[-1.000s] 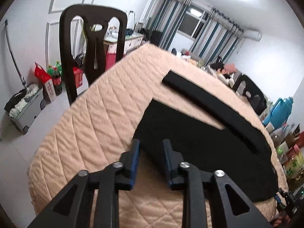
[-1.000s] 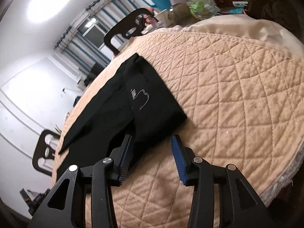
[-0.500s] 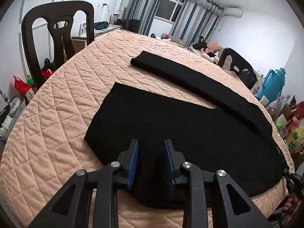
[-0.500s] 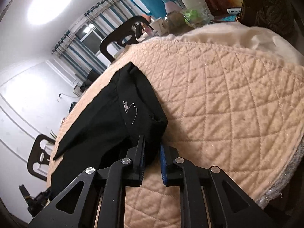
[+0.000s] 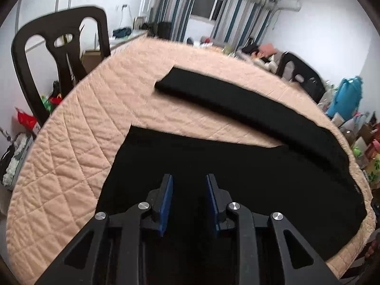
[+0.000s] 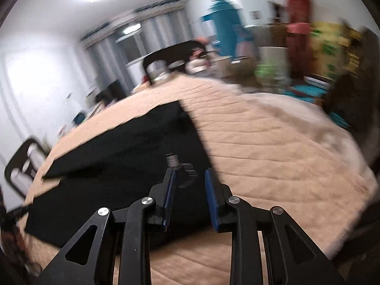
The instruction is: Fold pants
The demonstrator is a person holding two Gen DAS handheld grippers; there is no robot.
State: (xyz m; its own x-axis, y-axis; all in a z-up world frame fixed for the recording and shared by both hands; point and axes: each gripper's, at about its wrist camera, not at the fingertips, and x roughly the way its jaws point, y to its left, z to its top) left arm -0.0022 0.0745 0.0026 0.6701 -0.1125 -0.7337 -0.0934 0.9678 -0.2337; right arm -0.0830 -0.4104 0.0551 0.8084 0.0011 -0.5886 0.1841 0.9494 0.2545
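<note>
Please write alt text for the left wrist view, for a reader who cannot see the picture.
Black pants lie spread on a table under a quilted beige cover, one leg angled away towards the far edge. The left gripper is over the near leg, its blue-padded jaws apart. A black plastic chair stands at the left.

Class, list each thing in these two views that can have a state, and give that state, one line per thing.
Pants: spread flat on the quilt, legs apart, not yet folded.
Far leg: lies straight and flat.
Left gripper: jaws partly open over the near leg, gripping nothing.
Right gripper: jaws have just been opening, over the waist end; no cloth visibly pinched.
Quilt: smooth over the table.
Chair: empty.
</note>
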